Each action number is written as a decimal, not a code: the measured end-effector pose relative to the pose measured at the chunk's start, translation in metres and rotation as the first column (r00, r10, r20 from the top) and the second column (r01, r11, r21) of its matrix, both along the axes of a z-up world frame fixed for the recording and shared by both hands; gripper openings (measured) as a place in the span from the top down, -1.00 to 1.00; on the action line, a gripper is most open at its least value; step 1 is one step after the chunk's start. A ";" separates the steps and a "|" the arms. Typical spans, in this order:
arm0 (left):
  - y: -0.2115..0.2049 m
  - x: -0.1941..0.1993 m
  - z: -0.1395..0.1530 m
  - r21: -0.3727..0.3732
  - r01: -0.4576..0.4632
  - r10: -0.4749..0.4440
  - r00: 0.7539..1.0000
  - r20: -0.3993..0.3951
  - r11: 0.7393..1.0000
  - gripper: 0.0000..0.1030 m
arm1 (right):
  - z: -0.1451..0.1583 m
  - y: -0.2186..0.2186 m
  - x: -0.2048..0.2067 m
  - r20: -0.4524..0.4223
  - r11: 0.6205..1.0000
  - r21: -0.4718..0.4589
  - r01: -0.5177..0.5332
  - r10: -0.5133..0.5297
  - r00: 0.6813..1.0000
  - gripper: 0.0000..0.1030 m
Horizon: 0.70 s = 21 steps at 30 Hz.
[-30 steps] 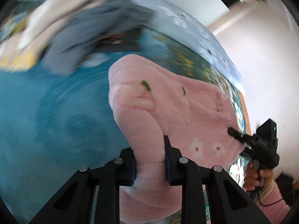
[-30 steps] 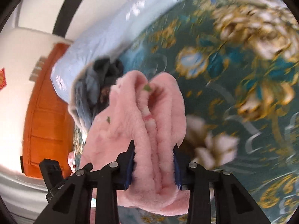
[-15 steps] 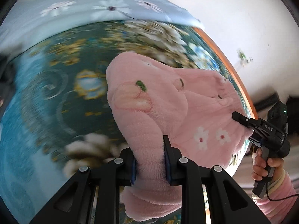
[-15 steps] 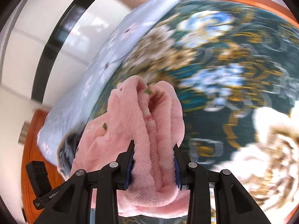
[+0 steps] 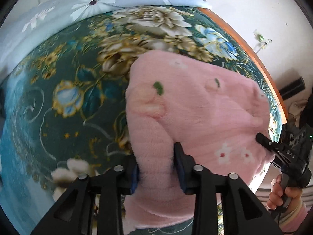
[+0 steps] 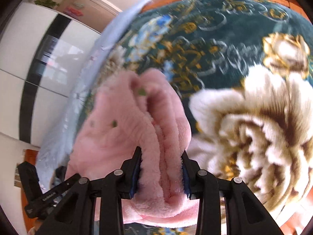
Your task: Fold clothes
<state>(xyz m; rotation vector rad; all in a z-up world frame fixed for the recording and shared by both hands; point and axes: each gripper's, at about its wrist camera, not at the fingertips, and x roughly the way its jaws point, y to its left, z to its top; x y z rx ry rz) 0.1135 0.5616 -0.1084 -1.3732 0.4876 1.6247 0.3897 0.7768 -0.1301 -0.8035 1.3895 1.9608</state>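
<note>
Left wrist view: pink fleece garment [image 5: 195, 105] held up off the floral blanket [image 5: 68, 90], stretched between both grippers so it hangs flat for a fold. Left gripper [image 5: 156, 166] clamped on a thick bunched edge; right gripper [image 5: 273, 146] bites the opposite edge, near the blanket's orange-trimmed side, hand [image 5: 281, 193] on its handle. Right wrist view: right gripper [image 6: 160, 172] closed on several stacked fleece layers [image 6: 162, 137], so the piece looks partly doubled already. Pale blue daisy sheet [image 5: 78, 4] lies along the blanket's far edge.
</note>
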 end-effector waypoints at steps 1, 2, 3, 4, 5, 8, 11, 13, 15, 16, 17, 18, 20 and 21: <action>-0.004 -0.002 0.000 0.002 -0.007 0.007 1.000 0.003 1.000 0.22 | 0.001 -0.001 0.000 0.002 1.000 0.005 -0.005 0.005 1.000 0.19; -0.010 -0.005 0.002 0.006 -0.031 0.031 1.000 0.001 1.000 0.12 | 0.005 0.000 -0.001 0.014 1.000 0.011 -0.017 0.017 1.000 0.15; -0.017 -0.007 0.005 0.010 -0.055 0.055 0.999 -0.002 0.998 0.07 | 0.011 0.003 -0.003 0.032 0.999 0.019 -0.034 0.033 0.999 0.06; -0.023 -0.010 0.007 0.015 -0.078 0.078 0.997 -0.004 0.997 0.07 | 0.019 0.005 -0.005 0.058 0.998 0.037 -0.050 0.048 0.997 -0.01; -0.028 -0.011 0.012 0.029 -0.099 0.099 0.995 -0.011 0.995 0.07 | 0.030 0.005 -0.008 0.098 0.995 0.079 -0.062 0.054 0.994 -0.03; -0.042 -0.004 0.030 0.097 -0.134 0.140 0.989 -0.056 0.986 0.07 | 0.068 -0.003 -0.023 0.179 0.960 0.255 -0.113 0.068 0.981 -0.03; -0.043 0.013 0.041 0.148 -0.097 0.105 0.994 -0.044 0.984 0.07 | 0.091 -0.012 -0.058 0.192 0.910 0.330 -0.252 0.197 0.962 -0.06; -0.040 0.024 0.039 0.152 -0.060 0.063 0.998 -0.015 0.987 0.07 | 0.091 -0.010 -0.080 0.211 0.887 0.322 -0.331 0.274 0.938 -0.07; -0.035 0.032 0.030 0.136 -0.023 0.020 1.000 0.024 0.990 0.07 | 0.080 0.002 -0.086 0.223 0.898 0.287 -0.333 0.276 0.935 -0.07; -0.034 0.033 0.023 0.124 -0.026 0.022 0.999 0.031 0.992 0.07 | 0.074 0.008 -0.088 0.229 0.903 0.270 -0.334 0.277 0.933 -0.07; -0.035 0.033 0.014 0.103 -0.036 0.032 0.999 0.043 0.994 0.08 | 0.069 0.014 -0.091 0.234 0.908 0.253 -0.334 0.278 0.932 -0.07; -0.036 0.032 0.005 0.083 -0.045 0.041 0.998 0.055 0.996 0.08 | 0.063 0.019 -0.094 0.240 0.913 0.235 -0.334 0.279 0.930 -0.07; -0.038 0.029 -0.011 0.055 -0.068 0.063 0.995 0.082 0.996 0.08 | 0.052 0.031 -0.100 0.251 0.921 0.200 -0.334 0.281 0.926 -0.07; -0.039 0.028 -0.013 0.060 -0.078 0.072 0.993 0.094 0.995 0.09 | 0.047 0.037 -0.103 0.257 0.925 0.183 -0.334 0.283 0.924 -0.06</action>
